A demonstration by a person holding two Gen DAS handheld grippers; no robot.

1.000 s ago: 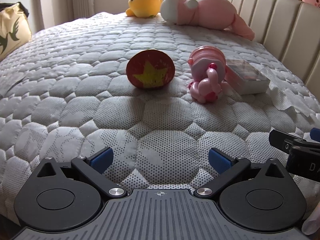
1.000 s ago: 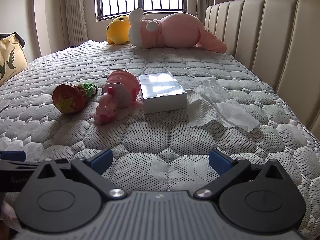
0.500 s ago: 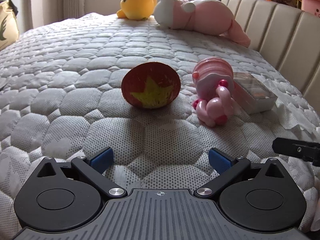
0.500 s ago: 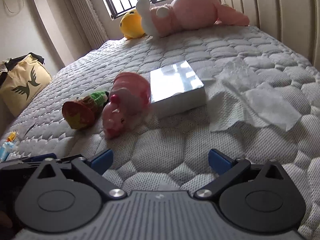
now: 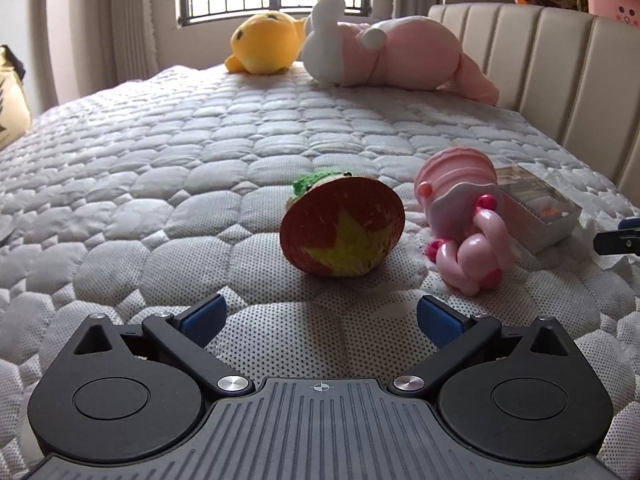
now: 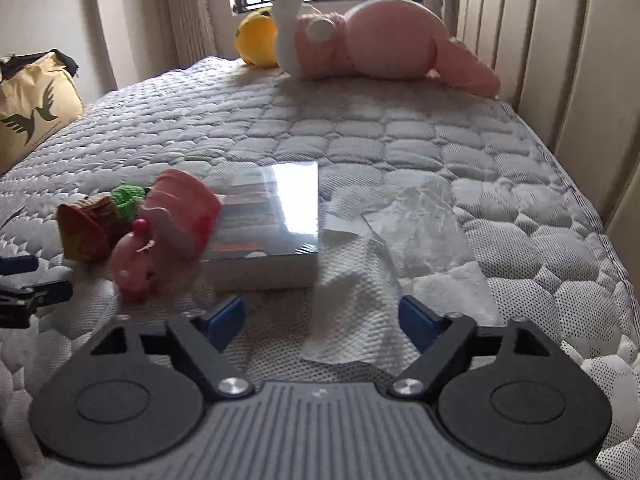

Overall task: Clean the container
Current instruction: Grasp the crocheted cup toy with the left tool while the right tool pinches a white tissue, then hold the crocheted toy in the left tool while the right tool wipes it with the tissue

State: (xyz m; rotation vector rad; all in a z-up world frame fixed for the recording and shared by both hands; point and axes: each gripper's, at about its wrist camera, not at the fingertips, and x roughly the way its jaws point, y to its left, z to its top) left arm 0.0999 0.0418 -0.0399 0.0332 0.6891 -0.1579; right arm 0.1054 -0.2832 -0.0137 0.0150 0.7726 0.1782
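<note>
From your left wrist camera: your left gripper [image 5: 320,320] hovers low over a grey quilted mattress [image 5: 160,184], its blue-padded jaws spread wide with nothing between them. Just beyond, centred between the jaws, lies a small red woven cone-shaped hat with a yellow star [image 5: 341,229], tipped on its side with a green crocheted bit behind it. To its right, close beside it, a glossy pink plastic cup-shaped container with a pig figure on it [image 5: 460,216] lies toppled, mouth pointing away. Touching its far right side is a flat silvery rectangular box [image 5: 540,212]. A yellow plush toy [image 5: 264,44] and a pink-and-white plush rabbit [image 5: 384,56] rest far off by the window. The other gripper's tip shows at the right edge.

From your right wrist camera: your right gripper [image 6: 322,320] also has its jaws spread and empty, aimed at a crumpled white paper towel [image 6: 360,300] spread flat on the mattress, near the box's right side. That towel probably lies there as the wiping cloth. The pink container sits left of the box, unheld.
</note>
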